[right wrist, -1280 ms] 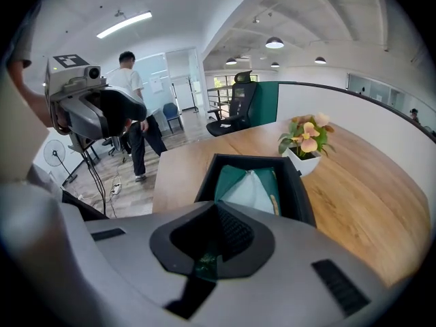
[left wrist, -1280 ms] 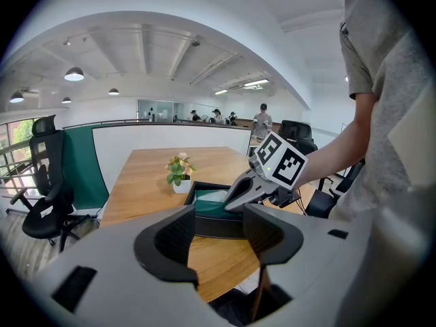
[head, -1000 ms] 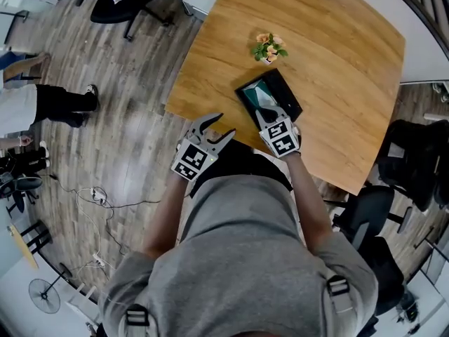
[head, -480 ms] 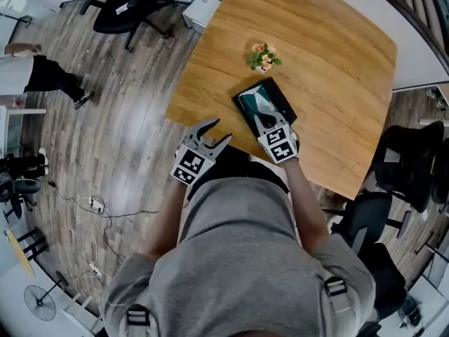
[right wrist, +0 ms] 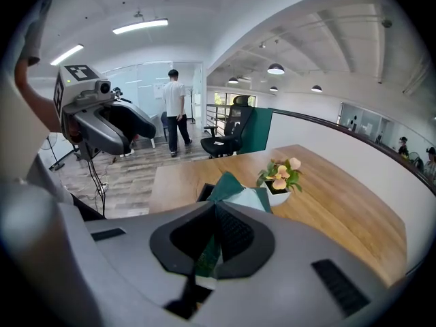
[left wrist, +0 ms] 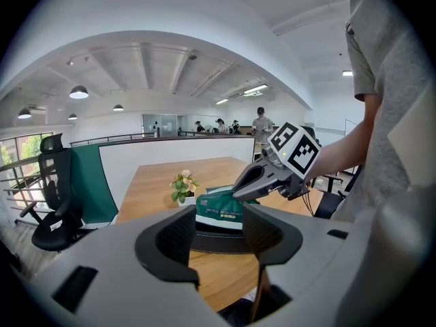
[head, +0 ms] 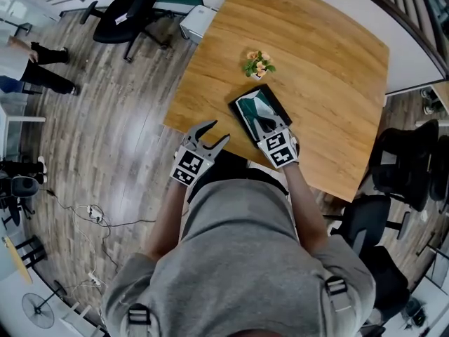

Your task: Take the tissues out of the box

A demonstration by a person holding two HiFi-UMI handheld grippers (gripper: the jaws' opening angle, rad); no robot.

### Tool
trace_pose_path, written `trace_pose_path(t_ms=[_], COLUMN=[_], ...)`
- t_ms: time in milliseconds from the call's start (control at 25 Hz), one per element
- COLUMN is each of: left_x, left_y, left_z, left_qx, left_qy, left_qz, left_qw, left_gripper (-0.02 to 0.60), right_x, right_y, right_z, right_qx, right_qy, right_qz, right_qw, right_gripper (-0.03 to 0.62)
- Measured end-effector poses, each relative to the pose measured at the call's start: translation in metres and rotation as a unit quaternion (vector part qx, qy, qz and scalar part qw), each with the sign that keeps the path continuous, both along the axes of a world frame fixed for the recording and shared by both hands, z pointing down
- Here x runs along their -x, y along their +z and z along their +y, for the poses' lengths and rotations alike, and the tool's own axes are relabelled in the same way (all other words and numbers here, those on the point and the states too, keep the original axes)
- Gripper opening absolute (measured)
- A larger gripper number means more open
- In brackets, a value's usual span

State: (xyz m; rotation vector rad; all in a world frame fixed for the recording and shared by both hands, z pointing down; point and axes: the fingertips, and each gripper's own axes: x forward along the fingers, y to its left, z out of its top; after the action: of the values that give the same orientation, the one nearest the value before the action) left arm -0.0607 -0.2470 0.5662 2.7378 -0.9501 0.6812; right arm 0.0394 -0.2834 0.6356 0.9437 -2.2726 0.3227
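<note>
1. The right gripper (head: 265,123) reaches over the near part of the bench (head: 316,62). Its jaws are pressed together on the top of the green tissue pack (left wrist: 216,214), and a strip of green shows between the pads in the right gripper view.
2. The tissue pack stands upright in the black box (left wrist: 218,242), with its printed face towards the left gripper. Its upper edge is drawn up to a peak where the right gripper pinches it.
3. A paler patch lies beside that green peak. It cannot be told whether this is tissue or wrapper.
4. The box sits on the bench close to the near edge, just in front of the person's body.
5. The left gripper (head: 220,130) hangs at the near left corner of the bench, apart from the box. Its jaws stand wide and nothing is between the pads. It points towards the box, so the pack shows through the gap well ahead.
6. A small flower pot (head: 258,64) stands on the bench just beyond the box and does not touch it.
7. Off the bench, an office chair (right wrist: 231,135) stands on the wooden floor (head: 126,132), and a person (right wrist: 176,111) stands near it.
</note>
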Motion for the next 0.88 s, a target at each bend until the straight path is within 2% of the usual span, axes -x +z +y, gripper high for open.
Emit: trace_pose_path(t_ms=[280, 880], left_x=[-0.003, 0.007], left_y=[-0.005, -0.021], left_z=[0.000, -0.006], left_qx=[-0.010, -0.032], left_qy=[-0.003, -0.018], left_qz=[0.001, 0.005], left_qw=[0.9999, 0.9993], left_gripper=[0.227, 0.225], right_x=[-0.005, -0.013], right_y=[-0.013, -0.058], right_z=[0.002, -0.005], right_qx=[-0.016, -0.080], right_qy=[-0.007, -0.004], right_qz=[0.005, 0.005], right_qw=[1.000, 0.997], right_gripper=[0.005, 0.005])
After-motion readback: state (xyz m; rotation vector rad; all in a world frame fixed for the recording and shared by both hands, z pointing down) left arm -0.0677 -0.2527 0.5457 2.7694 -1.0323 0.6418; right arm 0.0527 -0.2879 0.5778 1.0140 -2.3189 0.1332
